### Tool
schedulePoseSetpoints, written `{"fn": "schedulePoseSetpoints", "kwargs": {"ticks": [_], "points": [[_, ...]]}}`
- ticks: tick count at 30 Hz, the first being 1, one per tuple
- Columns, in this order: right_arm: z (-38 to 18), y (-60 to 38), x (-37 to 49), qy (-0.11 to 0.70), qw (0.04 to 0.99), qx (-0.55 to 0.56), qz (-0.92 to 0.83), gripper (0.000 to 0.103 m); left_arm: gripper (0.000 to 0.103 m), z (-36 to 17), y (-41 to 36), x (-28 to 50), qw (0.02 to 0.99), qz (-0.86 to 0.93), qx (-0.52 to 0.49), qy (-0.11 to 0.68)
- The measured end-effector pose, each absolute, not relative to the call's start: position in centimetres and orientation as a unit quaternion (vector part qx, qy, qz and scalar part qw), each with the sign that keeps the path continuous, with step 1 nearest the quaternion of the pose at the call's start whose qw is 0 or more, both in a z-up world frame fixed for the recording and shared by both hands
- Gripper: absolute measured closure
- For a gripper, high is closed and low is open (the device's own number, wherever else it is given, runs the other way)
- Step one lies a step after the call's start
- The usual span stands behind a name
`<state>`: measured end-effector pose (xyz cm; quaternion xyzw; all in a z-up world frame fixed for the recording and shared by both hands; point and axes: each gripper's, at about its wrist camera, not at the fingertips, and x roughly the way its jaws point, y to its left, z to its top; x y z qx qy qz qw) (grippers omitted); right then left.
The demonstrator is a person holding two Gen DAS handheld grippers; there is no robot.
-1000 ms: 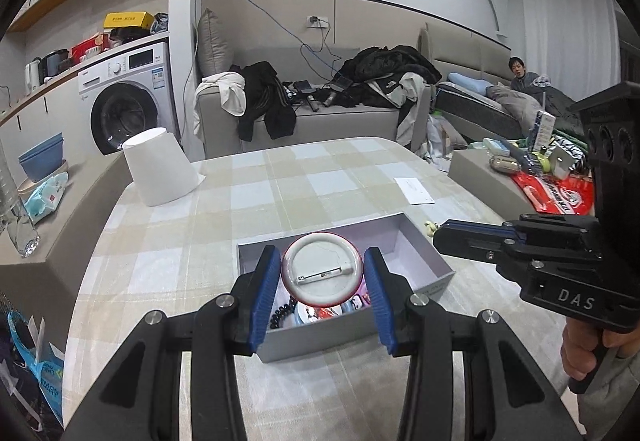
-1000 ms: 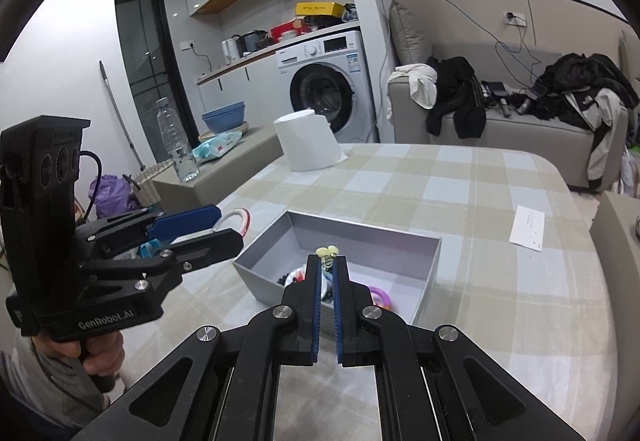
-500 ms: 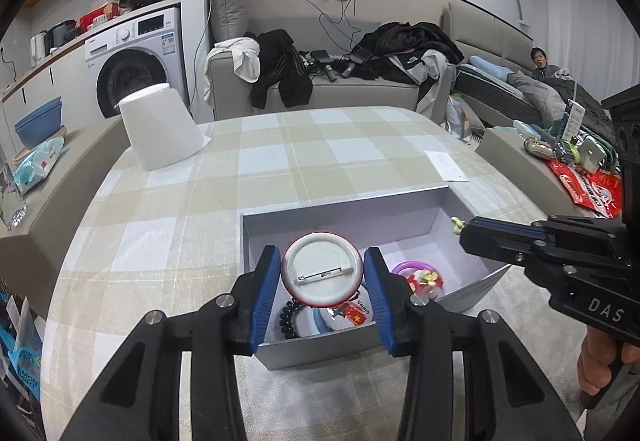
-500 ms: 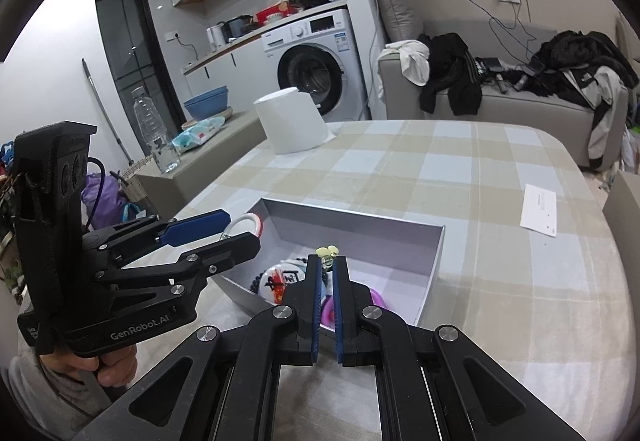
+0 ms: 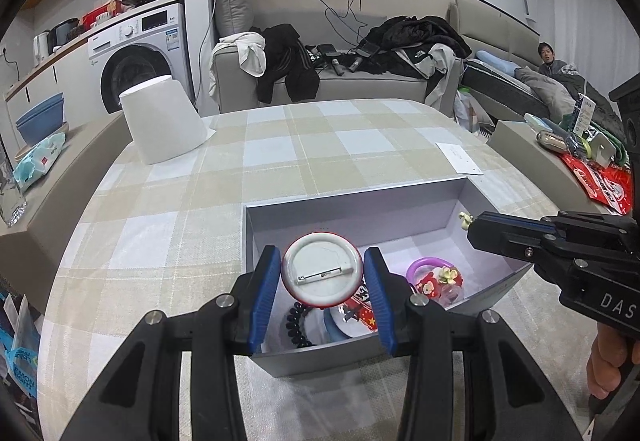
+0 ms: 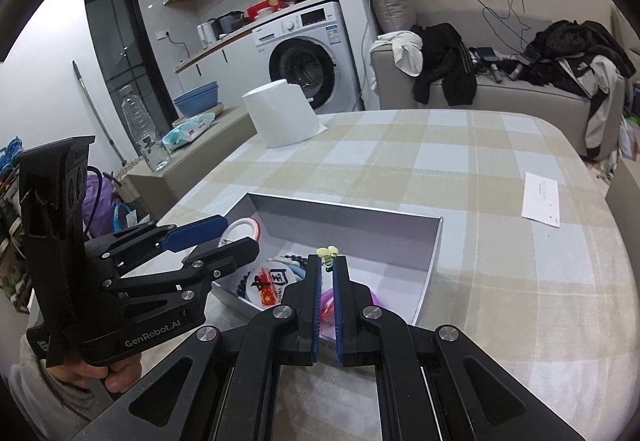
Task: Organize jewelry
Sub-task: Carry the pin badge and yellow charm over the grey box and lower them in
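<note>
A grey open box point(image 5: 352, 213) sits on the checked tablecloth; it also shows in the right wrist view point(image 6: 430, 253). My left gripper point(image 5: 322, 273) is shut on a round white pin badge with a red rim point(image 5: 322, 271), held over the box's near left part. My right gripper point(image 6: 327, 261) is shut on a small yellow-green flower trinket point(image 6: 327, 252), held over the box's right side; the trinket also shows in the left wrist view point(image 5: 465, 219). Inside the box lie a black bead bracelet point(image 5: 296, 325), a purple ring with red flowers point(image 5: 434, 275) and a red-flag badge point(image 6: 266, 287).
An upturned white paper cup point(image 5: 162, 119) stands at the table's far left. A white paper slip point(image 5: 458, 158) lies at the far right. A sofa with clothes point(image 5: 344, 53) is behind the table. A side ledge with a water bottle point(image 6: 140, 125) runs along the left.
Both grippers have moved forward and lower over the box, so it looks closer and larger. Each keeps its hold on its item.
</note>
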<state>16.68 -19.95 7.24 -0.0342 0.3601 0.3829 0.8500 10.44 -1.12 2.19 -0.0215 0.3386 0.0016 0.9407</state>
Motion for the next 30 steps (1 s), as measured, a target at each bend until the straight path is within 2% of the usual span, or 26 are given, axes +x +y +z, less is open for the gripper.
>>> {"fn": "schedulePoseSetpoints", "kwargs": {"ticks": [30], "points": [[6.33, -19.51, 16.98, 0.37, 0.85, -0.044, 0.373, 0.095, 0.065, 1.59, -1.82, 10.71, 0.942, 0.015, 0.0, 0.334]]}}
